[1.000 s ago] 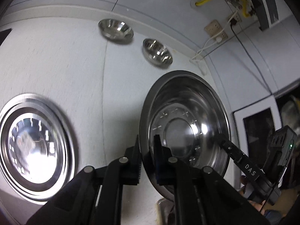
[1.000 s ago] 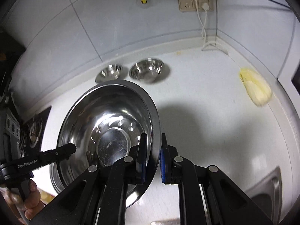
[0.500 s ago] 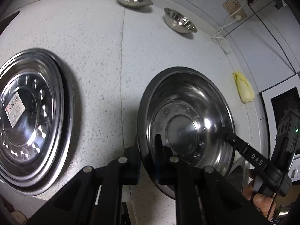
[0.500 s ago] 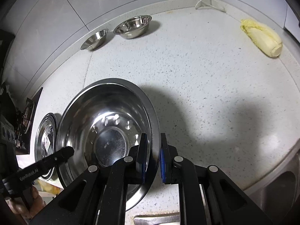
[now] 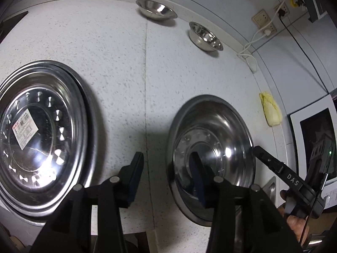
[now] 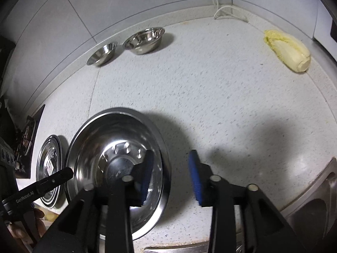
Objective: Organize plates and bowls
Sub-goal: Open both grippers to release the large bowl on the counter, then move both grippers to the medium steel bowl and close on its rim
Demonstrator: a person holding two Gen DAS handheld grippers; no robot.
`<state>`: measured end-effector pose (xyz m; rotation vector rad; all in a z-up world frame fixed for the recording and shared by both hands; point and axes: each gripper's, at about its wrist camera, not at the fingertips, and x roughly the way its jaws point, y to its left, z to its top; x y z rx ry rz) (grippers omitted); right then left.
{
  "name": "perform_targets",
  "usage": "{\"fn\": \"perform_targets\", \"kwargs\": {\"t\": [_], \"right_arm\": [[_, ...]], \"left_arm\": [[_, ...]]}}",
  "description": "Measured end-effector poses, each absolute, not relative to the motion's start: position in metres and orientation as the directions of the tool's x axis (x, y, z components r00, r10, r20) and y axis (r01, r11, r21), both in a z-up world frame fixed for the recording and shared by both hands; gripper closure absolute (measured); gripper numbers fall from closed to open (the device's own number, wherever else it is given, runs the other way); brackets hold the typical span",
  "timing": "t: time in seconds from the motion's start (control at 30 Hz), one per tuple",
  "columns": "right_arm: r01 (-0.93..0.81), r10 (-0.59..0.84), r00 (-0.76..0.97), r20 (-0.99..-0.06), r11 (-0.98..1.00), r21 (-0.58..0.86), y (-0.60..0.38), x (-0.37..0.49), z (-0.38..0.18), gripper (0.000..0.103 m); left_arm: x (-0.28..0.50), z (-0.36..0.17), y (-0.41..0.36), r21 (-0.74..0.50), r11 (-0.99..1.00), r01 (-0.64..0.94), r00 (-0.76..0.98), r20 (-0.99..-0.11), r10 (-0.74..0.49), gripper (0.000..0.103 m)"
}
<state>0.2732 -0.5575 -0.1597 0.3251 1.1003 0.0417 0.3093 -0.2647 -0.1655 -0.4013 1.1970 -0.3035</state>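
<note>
A wide steel basin rests flat on the speckled counter. My left gripper straddles the basin's left rim; its jaws are opening and the pads stand clear of the metal. My right gripper straddles the right rim, its jaws also opening, with no pad pressing. A stack of steel plates with a price sticker lies to the basin's left. Two small steel bowls sit at the back by the wall.
A pale napa cabbage lies at the right of the counter. A steel sink is at the near right, a white appliance beyond it. Wall sockets and a cable are at the back corner.
Both grippers came down with the basin held by its rim, and it now sits on the counter. Both pairs of jaws have parted and let go of the rim.
</note>
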Motion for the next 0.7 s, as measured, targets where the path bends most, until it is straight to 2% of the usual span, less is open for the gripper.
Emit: {"fn": "perform_targets", "kwargs": {"t": [0.17,0.33,0.43,0.57,0.7], "right_arm": [[0.121,0.179,0.475,-0.862,0.956,0.266,-0.557,0.276,-0.150,0.063],[0.116,0.172,0.477,-0.862,0.960,0.256,-0.553,0.280,-0.147,0.062],[0.111,0.168,0.476,-0.863,0.962,0.249,-0.552,0.283,-0.144,0.058],[0.090,0.160,0.485,-0.860,0.969,0.231,-0.554,0.294,-0.130,0.057],[0.068,0.145,0.518,-0.843,0.975,0.210,-0.557,0.317,-0.103,0.052]], "left_arm": [[0.315,-0.161,-0.254,-0.460,0.888,-0.011,0.348,-0.834,-0.428,0.059],[0.322,-0.153,-0.244,-0.456,0.889,-0.046,0.365,-0.836,-0.410,0.059],[0.328,-0.142,-0.243,-0.433,0.901,-0.035,0.386,-0.837,-0.388,0.059],[0.349,-0.123,-0.245,-0.459,0.889,-0.005,0.385,-0.821,-0.422,0.059],[0.382,-0.109,-0.250,-0.498,0.867,0.003,0.386,-0.799,-0.460,0.059]]}}
